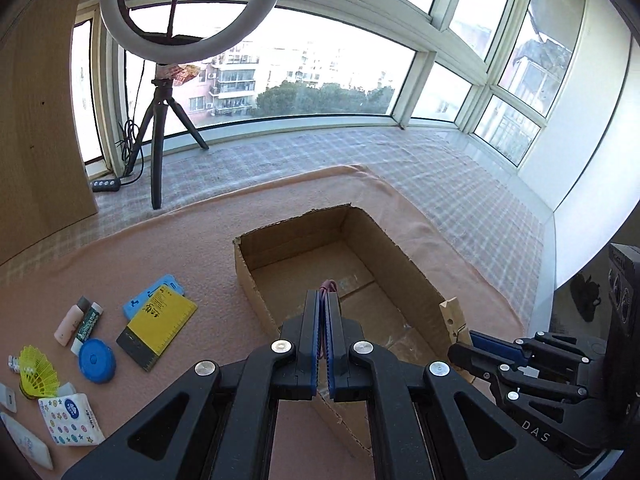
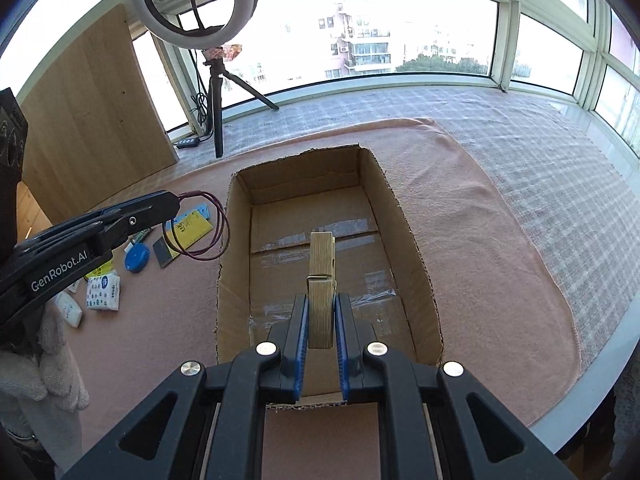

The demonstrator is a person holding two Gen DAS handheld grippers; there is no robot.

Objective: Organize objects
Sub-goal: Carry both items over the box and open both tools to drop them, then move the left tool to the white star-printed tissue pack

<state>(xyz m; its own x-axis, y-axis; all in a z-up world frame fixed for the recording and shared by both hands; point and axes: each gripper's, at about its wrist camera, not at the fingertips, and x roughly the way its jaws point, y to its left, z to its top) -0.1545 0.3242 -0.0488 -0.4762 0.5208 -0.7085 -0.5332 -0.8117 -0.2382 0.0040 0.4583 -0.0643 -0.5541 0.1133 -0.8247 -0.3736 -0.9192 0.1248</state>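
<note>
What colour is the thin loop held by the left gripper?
Dark red; the loop shows best in the right wrist view.

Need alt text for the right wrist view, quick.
The right gripper clamps a wooden clothespin above an empty open cardboard box on a pink cloth. At left, the left gripper holds a thin dark red wire loop.

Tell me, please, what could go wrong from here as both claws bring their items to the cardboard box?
1. The left claw pinches the thin maroon loop only at its edge; it dangles just outside the cardboard box wall, so it may snag the rim or drop outside.
2. The wooden clothespin sticks far beyond the right claw; it could pivot on release.
3. The claws are close together and might collide.
</note>
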